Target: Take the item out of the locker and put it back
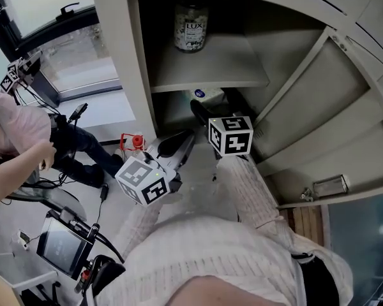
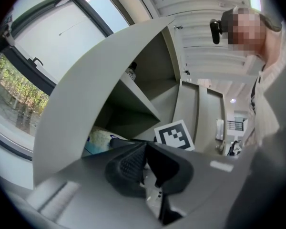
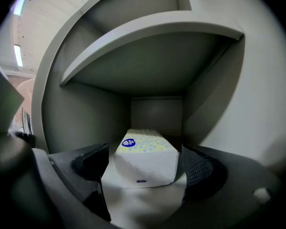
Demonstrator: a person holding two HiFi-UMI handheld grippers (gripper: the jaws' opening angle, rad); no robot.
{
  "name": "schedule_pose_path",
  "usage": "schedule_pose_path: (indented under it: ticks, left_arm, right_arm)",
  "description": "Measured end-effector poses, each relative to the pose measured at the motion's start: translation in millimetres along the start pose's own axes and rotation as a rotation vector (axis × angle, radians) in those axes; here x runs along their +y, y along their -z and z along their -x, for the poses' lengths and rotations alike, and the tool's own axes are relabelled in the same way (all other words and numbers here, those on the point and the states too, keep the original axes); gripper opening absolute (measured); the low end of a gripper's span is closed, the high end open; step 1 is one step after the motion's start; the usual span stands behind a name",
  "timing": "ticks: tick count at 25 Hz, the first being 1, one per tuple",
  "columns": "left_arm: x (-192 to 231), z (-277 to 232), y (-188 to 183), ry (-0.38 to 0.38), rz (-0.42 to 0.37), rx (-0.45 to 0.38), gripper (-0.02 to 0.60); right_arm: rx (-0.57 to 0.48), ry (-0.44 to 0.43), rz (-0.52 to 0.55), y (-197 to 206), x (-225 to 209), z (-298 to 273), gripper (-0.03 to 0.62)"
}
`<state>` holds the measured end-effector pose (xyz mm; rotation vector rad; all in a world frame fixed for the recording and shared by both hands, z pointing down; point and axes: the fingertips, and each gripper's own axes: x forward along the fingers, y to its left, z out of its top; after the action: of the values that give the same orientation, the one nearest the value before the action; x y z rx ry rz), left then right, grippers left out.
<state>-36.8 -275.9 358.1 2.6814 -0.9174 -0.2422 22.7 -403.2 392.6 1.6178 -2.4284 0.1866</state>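
Right tool [image 3: 143, 150] stands wide inside the lower compartment of the grey metal locker [image 3: 86, 109]. Its jaws flank, without pressing, the white rectangular tissue pack with a blue-dotted top [image 3: 148, 168], which lies on that compartment's floor. Left tool [image 2: 145, 157] is closed on nothing, just outside the locker's front.

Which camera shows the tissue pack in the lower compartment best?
The right gripper view: the tissue pack lies whole and close between the right gripper's open jaws. The head view shows only a corner beyond that gripper; the left gripper view catches a sliver past the locker wall.
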Motion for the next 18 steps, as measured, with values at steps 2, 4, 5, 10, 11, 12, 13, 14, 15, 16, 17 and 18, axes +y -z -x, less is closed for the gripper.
schedule_pose_path:
  ticks: [2, 4, 5, 10, 11, 12, 13, 14, 15, 16, 17, 18]
  left_arm:
    - [-1, -1, 0, 0.005, 0.0, 0.0, 0.008]
    - [-2, -3, 0, 0.011, 0.001, 0.001, 0.008]
    - [-2, -3, 1, 0.012, 0.002, 0.001, 0.008]
    - [0, -5, 3, 0.018, 0.007, 0.005, 0.008]
    - [0, -5, 3, 0.018, 0.007, 0.006, 0.008]
    - [-1, -5, 3, 0.019, 0.008, 0.008, 0.008]
    - [-1, -5, 4, 0.02, 0.008, 0.009, 0.008]
    - [-1, -5, 3, 0.021, 0.008, 0.009, 0.008]
    - [-2, -4, 3, 0.021, 0.007, 0.009, 0.008]
    - [-3, -4, 3, 0.021, 0.007, 0.009, 0.008]
    - [-3, -4, 3, 0.021, 0.007, 0.008, 0.008]
    - [-3, -4, 3, 0.021, 0.008, 0.007, 0.008]
  right_arm:
    - [0.025, -0.007, 0.002, 5, 0, -6, 0.472]
    - [0.045, -0.009, 0.004, 7, -1, -11, 0.481]
    - [0.05, -0.01, 0.005, 7, -2, -14, 0.485]
    - [0.064, -0.022, 0.012, 4, -4, -26, 0.489]
    - [0.068, -0.024, 0.011, 4, -3, -28, 0.489]
    - [0.073, -0.026, 0.011, 5, -3, -29, 0.489]
    - [0.079, -0.028, 0.013, 6, -3, -31, 0.491]
    - [0.083, -0.03, 0.012, 7, -3, -31, 0.489]
    - [0.087, -0.032, 0.009, 8, -3, -32, 0.491]
    - [0.091, -0.034, 0.005, 9, -3, -32, 0.491]
    - [0.097, -0.037, 0.002, 10, -3, -33, 0.491]
    - [0.103, -0.042, 0.002, 11, -3, -34, 0.491]
